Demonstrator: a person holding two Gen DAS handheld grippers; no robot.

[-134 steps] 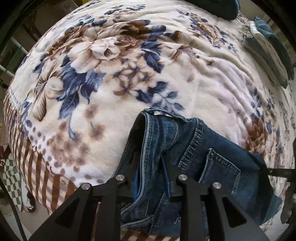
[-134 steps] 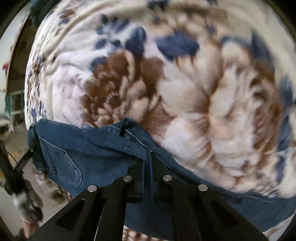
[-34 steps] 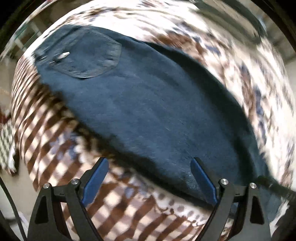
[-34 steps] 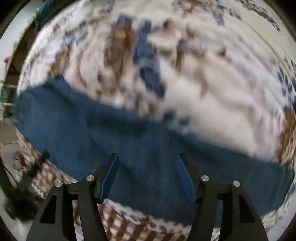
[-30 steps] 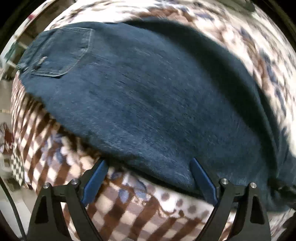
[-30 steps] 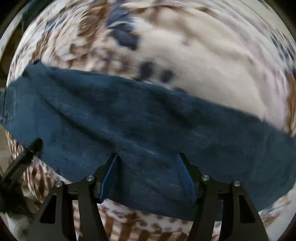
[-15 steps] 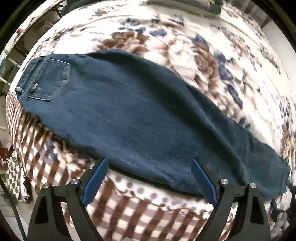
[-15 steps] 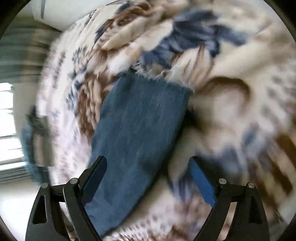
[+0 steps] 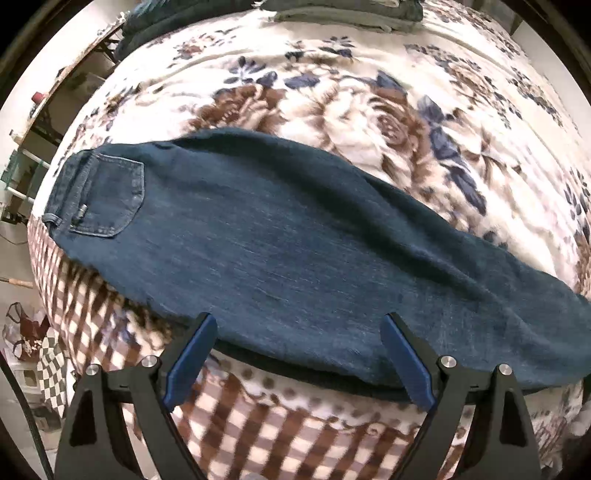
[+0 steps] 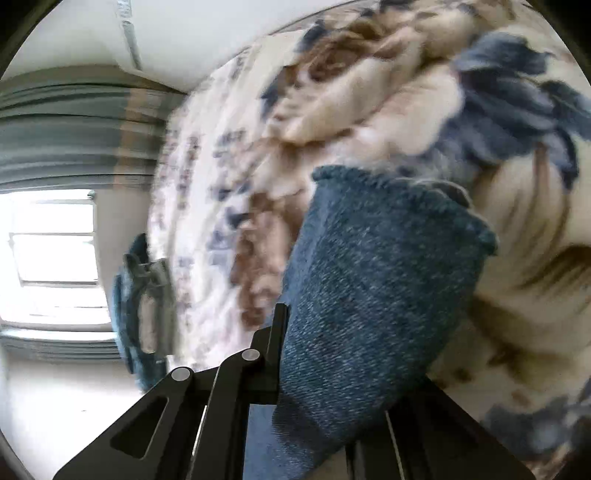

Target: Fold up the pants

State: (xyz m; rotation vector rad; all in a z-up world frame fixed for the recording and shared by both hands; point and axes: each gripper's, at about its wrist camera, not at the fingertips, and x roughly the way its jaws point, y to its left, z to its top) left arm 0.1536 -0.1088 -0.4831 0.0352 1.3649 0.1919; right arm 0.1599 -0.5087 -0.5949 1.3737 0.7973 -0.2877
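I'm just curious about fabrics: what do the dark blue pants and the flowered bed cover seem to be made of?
The dark blue pants look like denim: visible twill weave, stitched patch pocket. The flowered bed cover seems to be plush fleece, its surface matte and fuzzy, though blur leaves that uncertain.

I count one pair of jeans [image 9: 295, 251] with one back pocket [image 9: 107, 195] showing, one floral blanket [image 9: 369, 92] under it, one stack of folded clothes [image 9: 343, 11] at the far edge, and my two grippers.
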